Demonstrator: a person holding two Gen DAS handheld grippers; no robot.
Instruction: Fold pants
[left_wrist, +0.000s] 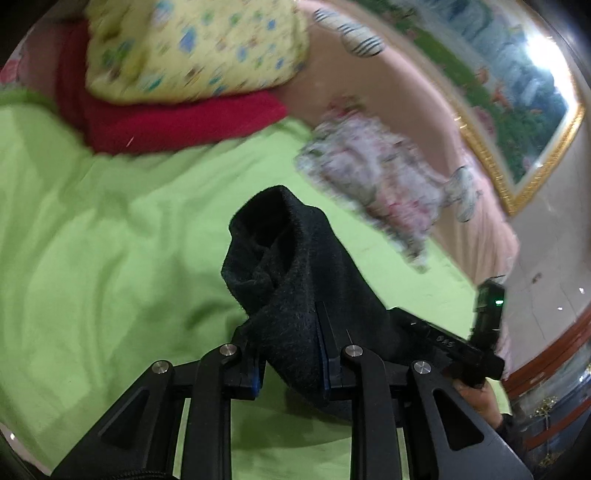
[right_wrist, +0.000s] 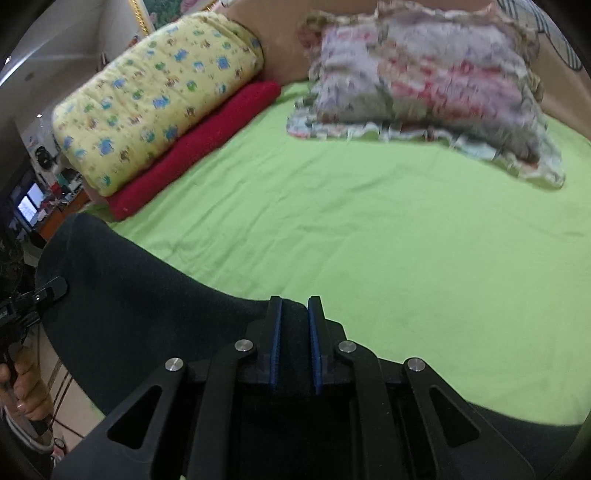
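The pants (left_wrist: 291, 280) are black, fuzzy fabric. In the left wrist view my left gripper (left_wrist: 290, 314) is shut on a bunched end of them, held up above the green bed sheet (left_wrist: 110, 258). In the right wrist view my right gripper (right_wrist: 295, 306) is shut on another edge of the pants (right_wrist: 147, 314), which stretch away to the left towards the other gripper (right_wrist: 40, 295). The right gripper also shows at the right of the left wrist view (left_wrist: 484, 332).
A yellow patterned quilt (right_wrist: 147, 99) lies on a red blanket (right_wrist: 195, 147) at the bed's far left. A floral pillow (right_wrist: 424, 88) lies at the far right by the headboard. A framed picture (left_wrist: 517, 92) hangs on the wall.
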